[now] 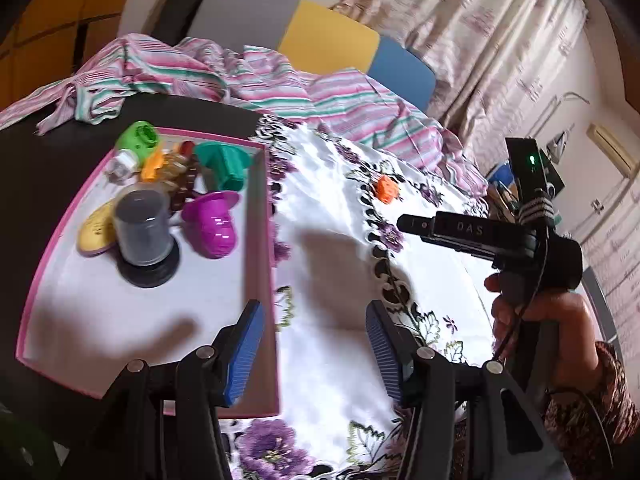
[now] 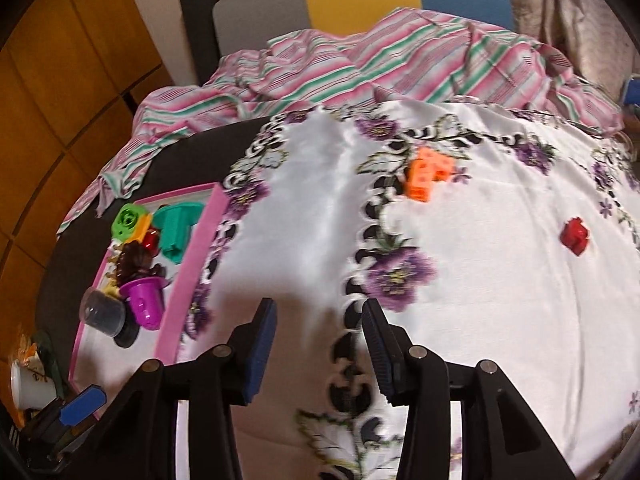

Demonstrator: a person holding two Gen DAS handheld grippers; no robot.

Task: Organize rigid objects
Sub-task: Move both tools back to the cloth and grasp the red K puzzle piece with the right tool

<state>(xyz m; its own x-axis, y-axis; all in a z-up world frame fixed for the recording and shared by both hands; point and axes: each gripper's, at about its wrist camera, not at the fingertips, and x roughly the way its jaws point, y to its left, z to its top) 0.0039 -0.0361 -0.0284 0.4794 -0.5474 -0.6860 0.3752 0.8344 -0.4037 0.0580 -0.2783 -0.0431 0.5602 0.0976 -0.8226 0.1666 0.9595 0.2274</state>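
Observation:
A pink-rimmed tray (image 1: 262,240) (image 2: 188,276) lies at the left of the table. It holds a grey cylinder (image 1: 140,224), a purple cup (image 1: 214,224) (image 2: 146,300), a teal piece (image 1: 224,164), a green piece (image 1: 138,138) and other small items. An orange block (image 1: 386,189) (image 2: 428,174) and a red piece (image 2: 575,235) lie on the floral cloth. My left gripper (image 1: 316,348) is open and empty over the tray's right edge. My right gripper (image 2: 320,352) is open and empty above the cloth; it also shows in the left wrist view (image 1: 480,236).
A white floral cloth (image 2: 480,300) covers the table. A striped pink garment (image 1: 260,76) is heaped at the back, in front of a grey, yellow and blue chair (image 1: 320,36). A white cup (image 2: 28,384) stands at the far left. Curtains (image 1: 480,40) hang behind.

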